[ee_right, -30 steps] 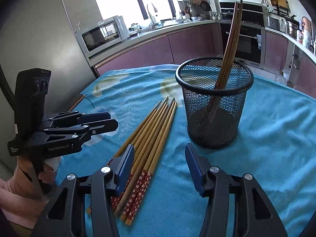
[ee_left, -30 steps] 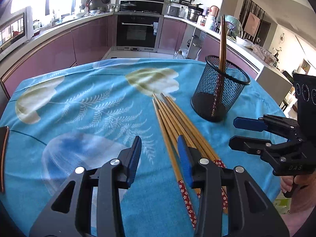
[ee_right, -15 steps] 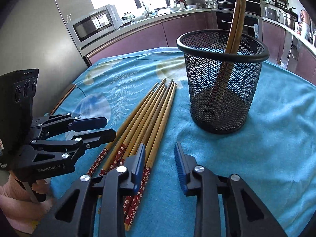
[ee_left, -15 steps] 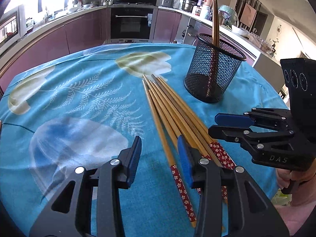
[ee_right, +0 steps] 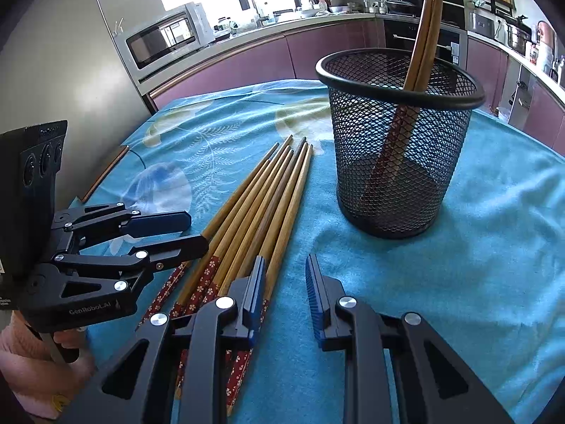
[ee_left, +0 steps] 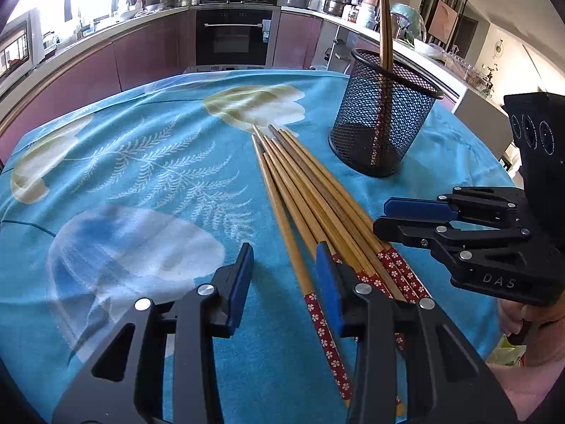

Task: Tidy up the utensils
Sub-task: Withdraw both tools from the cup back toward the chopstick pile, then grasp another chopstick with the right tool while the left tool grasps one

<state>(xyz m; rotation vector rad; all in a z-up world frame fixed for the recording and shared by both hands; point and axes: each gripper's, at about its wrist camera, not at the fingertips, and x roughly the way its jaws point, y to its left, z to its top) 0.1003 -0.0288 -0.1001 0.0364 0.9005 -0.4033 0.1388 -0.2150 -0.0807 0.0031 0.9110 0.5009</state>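
Black wire mesh cup (ee_right: 400,148) is standing on the blue tablecloth (ee_left: 141,176), holding two chopsticks (ee_right: 420,53) leaning on its rim. Beside it, roughly eight loose chopsticks (ee_left: 307,205) are lying bundled. Left gripper (ee_left: 284,275) is hovering wide over their patterned ends; right gripper (ee_right: 284,282) is gaping empty too.

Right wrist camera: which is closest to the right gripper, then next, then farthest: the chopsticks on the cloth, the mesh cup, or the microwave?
From the right gripper:
1. Chopsticks on the cloth, under its left finger.
2. Mesh cup, ahead, slightly right.
3. Microwave, far left on the counter.
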